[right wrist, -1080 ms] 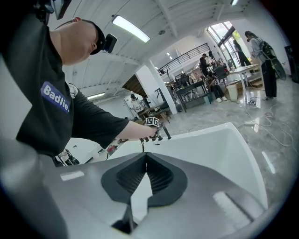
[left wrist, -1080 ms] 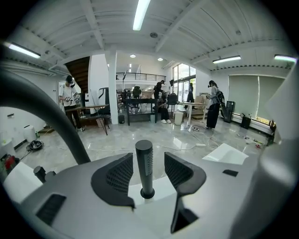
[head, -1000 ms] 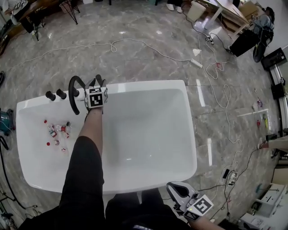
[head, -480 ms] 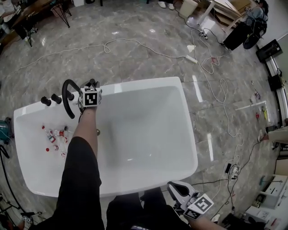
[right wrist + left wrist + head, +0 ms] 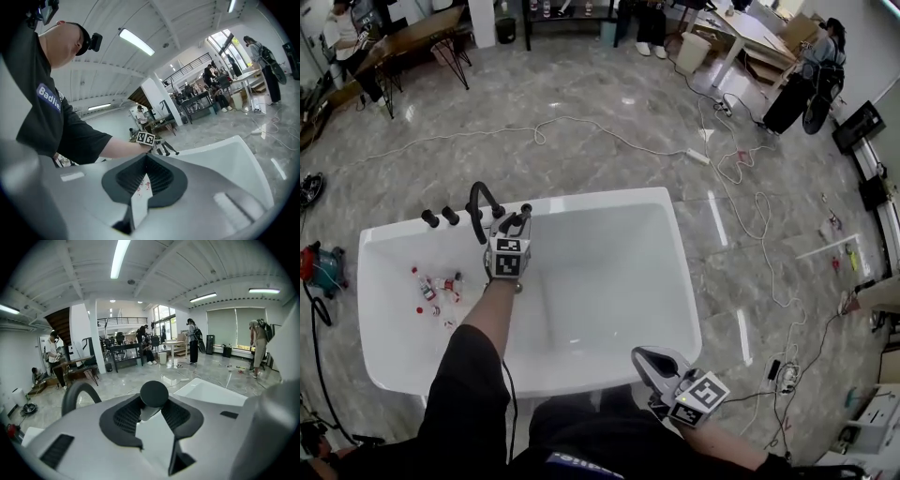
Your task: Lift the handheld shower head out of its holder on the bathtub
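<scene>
Shower head [image 5: 154,393] in just-closed left gripper [image 5: 515,227], lifted off bathtub [image 5: 609,197] rim

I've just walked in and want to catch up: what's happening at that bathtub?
A person works at a white bathtub with a gripper in each hand. The left gripper has just been closing its jaws on the black handheld shower head at the far rim, beside the arched faucet. The right gripper hangs empty, jaws together, by the near rim.
</scene>
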Motion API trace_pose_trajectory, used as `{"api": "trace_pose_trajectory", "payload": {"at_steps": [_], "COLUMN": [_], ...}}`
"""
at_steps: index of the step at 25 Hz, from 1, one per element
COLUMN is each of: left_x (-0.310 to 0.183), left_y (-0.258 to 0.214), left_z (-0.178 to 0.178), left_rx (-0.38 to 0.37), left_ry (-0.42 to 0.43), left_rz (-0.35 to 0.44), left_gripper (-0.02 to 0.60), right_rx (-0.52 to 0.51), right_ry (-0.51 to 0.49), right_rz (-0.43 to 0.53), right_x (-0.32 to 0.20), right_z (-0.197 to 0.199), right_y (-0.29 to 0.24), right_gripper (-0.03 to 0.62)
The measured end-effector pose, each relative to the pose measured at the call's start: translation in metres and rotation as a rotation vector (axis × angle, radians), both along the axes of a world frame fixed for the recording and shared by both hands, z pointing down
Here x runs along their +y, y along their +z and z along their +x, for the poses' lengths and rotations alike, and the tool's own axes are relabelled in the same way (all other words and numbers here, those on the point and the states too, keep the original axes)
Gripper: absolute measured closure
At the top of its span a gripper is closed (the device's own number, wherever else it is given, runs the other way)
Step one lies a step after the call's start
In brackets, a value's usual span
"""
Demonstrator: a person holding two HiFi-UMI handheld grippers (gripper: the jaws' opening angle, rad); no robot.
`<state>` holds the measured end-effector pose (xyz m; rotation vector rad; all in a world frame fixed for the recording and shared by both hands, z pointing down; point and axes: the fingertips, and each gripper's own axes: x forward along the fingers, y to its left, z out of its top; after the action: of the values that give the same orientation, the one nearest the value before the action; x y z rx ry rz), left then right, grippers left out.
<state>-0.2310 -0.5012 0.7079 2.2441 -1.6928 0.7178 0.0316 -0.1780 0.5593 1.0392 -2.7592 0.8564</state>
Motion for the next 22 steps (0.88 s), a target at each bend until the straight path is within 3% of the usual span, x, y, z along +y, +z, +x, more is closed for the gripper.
{"api": "trace_pose_trajectory", "payload": {"at_steps": [6, 12, 16, 22], "left_x": [0.092, 0.181, 0.232, 0.294], "left_y": [-0.057, -0.084, -0.104, -0.144], "left_z": [0.019, 0.055, 0.082, 0.107], "left_rx": [0.053, 0.095, 0.144, 0.155], "left_ry": [0.005, 0.005, -0.032, -0.116], "left_rz": [0.017, 0.021, 0.019, 0.05], "left_gripper": [0.445, 0.445, 0.445, 0.445], "right_rx": [-0.018, -0.036, -0.016, 0.008], "right_ry": [-0.07, -0.139, -0.174, -0.201], "right_rz": [0.092, 0.147, 0.169, 0.247], "right_x": [0.019, 0.04, 0.044, 0.05], "right_z": [0.001, 0.01, 0.021, 0.036], "right_y": [-0.057, -0.085, -0.094, -0.113], "right_gripper": [0.599, 0.599, 0.599, 0.599]}}
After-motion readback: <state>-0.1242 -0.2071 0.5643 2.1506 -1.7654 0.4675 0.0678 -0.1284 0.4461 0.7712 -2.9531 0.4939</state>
